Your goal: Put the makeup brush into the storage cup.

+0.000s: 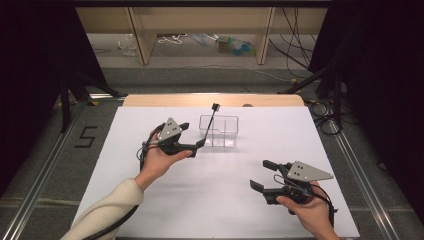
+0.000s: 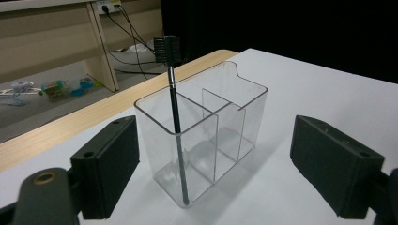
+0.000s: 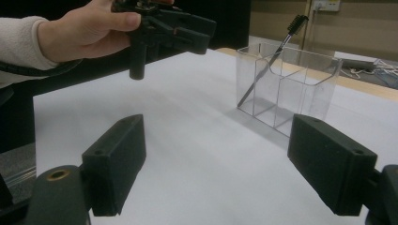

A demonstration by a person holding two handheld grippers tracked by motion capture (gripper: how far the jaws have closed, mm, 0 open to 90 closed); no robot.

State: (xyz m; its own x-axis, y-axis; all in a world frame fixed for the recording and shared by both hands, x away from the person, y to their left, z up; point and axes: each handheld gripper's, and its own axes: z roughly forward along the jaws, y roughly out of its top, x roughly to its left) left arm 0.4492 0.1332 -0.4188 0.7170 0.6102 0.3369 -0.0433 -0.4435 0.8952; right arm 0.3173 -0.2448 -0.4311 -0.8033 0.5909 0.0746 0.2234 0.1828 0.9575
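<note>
Brush [image 1: 211, 117] stands slanted in the clear organizer [image 1: 222, 136] on the white worktop [image 1: 215, 195] in the high view. Left hand-held gripper [image 2: 213, 161], wide and empty, faces it closely; right hand-held gripper [image 3: 216, 161], equally wide, waits well apart.

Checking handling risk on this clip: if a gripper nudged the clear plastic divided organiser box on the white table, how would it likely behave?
The clear plastic divided organiser box looks thin-walled and light, so it would probably slide on the smooth white table. The leaning black brow brush might rattle or shift. The open left gripper faces it.
</note>
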